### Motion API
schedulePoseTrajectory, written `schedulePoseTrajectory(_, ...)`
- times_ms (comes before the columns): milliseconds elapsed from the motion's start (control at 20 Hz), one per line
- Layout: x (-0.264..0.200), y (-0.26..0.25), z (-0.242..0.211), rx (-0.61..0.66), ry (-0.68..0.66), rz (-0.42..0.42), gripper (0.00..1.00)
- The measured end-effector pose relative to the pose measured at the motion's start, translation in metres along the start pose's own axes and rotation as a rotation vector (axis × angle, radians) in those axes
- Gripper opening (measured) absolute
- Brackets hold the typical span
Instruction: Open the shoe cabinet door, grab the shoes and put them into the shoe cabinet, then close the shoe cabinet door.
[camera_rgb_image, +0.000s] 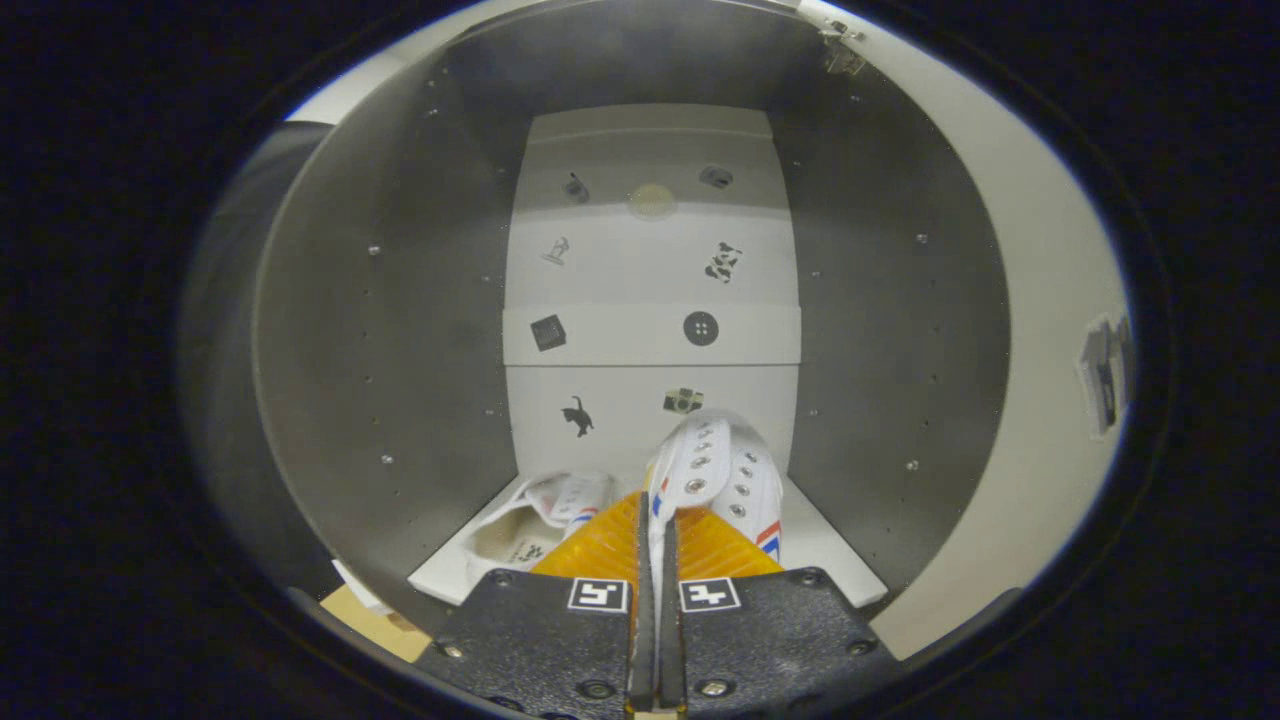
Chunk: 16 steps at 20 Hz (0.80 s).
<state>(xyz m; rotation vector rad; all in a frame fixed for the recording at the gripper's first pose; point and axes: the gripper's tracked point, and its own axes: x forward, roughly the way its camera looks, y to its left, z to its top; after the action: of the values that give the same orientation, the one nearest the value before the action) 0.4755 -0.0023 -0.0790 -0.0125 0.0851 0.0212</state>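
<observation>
My gripper (655, 545) is shut on the edge of a white canvas shoe (730, 475) with red and blue stripes and metal eyelets. The thin rim of the shoe is pinched between both fingers, and the shoe hangs just ahead of them over the cabinet's bottom shelf (830, 545). A second white shoe (535, 520) of the same kind lies on that shelf to the left of the fingers, its opening facing me. The shoe cabinet (400, 330) stands open with grey side walls. Its white back panel (650, 290) carries several small stickers.
The cabinet's open door (1050, 330), white on its inner face, stands to the right with a sticker near its edge. A hinge (843, 55) shows at the top right corner. A strip of tan floor (375, 620) lies below the shelf's front left edge.
</observation>
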Motion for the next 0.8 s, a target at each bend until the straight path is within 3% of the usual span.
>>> schedulePoseTrajectory(500, 0.070, -0.023, -0.027, -0.110, 0.075, -0.027, 0.07)
schedulePoseTrajectory(800, 0.072, -0.024, -0.032, -0.087, 0.087, -0.052, 0.29)
